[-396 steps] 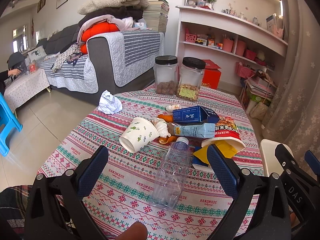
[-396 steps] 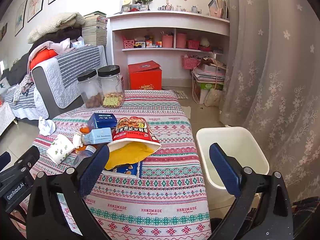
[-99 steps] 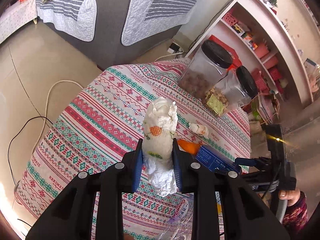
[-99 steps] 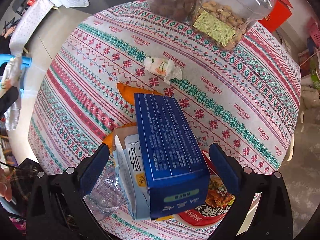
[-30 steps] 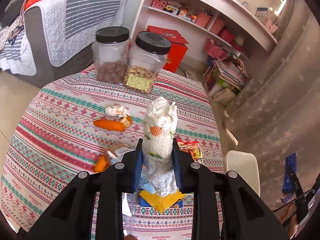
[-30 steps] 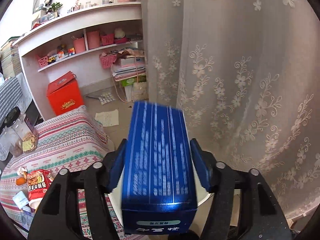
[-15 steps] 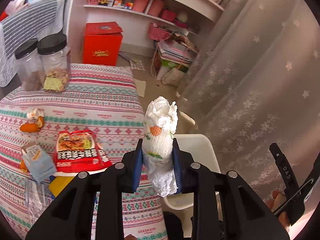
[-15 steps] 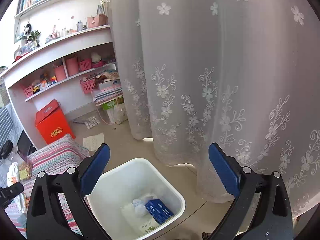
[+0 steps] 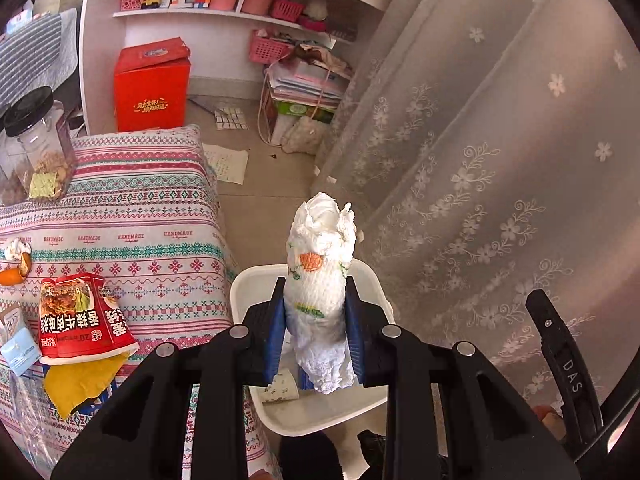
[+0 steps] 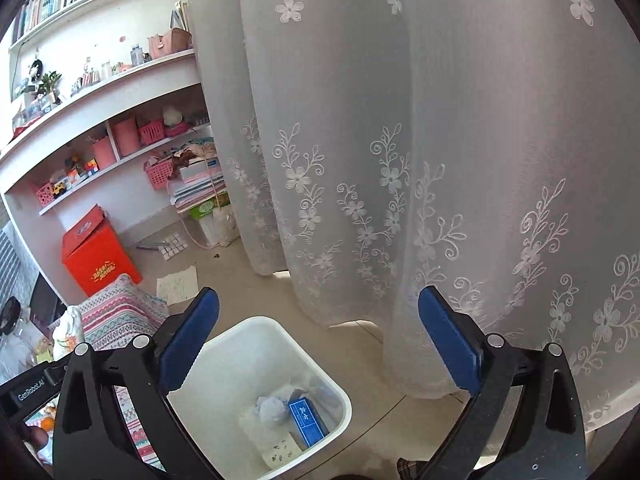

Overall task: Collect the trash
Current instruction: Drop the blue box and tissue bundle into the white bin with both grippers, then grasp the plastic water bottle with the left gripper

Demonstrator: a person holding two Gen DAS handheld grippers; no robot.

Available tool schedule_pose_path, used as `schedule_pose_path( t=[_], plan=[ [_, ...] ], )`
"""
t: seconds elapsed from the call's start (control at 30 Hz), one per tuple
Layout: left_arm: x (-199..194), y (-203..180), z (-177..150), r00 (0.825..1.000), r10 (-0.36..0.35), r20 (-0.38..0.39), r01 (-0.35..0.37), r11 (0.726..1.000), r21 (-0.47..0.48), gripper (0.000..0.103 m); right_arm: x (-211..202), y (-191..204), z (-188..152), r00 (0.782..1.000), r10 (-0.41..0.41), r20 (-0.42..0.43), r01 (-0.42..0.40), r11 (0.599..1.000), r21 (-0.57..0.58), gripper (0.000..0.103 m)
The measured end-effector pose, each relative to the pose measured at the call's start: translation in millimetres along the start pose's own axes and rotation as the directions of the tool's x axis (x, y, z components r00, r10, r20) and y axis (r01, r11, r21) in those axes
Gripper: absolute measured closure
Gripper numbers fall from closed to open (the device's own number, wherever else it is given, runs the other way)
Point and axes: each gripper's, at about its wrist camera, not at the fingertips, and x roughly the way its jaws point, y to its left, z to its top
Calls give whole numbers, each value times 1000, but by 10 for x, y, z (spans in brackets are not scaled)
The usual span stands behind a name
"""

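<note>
On the table [image 9: 132,216] at the left lay trash not yet collected: a red packet [image 9: 80,320], a yellow wrapper [image 9: 80,384] under it and a scrap of orange peel [image 9: 10,276] near the edge, with a jar [image 9: 38,148] standing further back. Just right of the table edge stood the white bin [image 9: 244,292], and above its opening the left gripper [image 9: 316,336] was clamped narrowly on a crumpled tissue [image 9: 320,276], which stood upright between the blue pads. Inside the bin lay a paper cup [image 10: 280,450], a tissue wad [image 10: 272,408] and a blue box [image 10: 308,420]. The right gripper [image 10: 316,336] hung over the bin's far side with jaws spread wide and nothing between them.

The step in hand looked like dropping the tissue. To do it well, the left gripper probably wanted to sit squarely over the bin's middle, clear of the rim, before the jaws opened fully; light tissue may cling to a pad, so a small shake could help. The right gripper was best kept out of the way.
</note>
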Motion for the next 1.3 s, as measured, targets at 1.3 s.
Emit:
schedule_pose_path(
  t=[1.3],
  plan=[
    [-1069,2592,-683,870,438,-226,-483,848,-220,36,-146,1520,-540,933,247,-260,-320,900,-295,7]
  ],
)
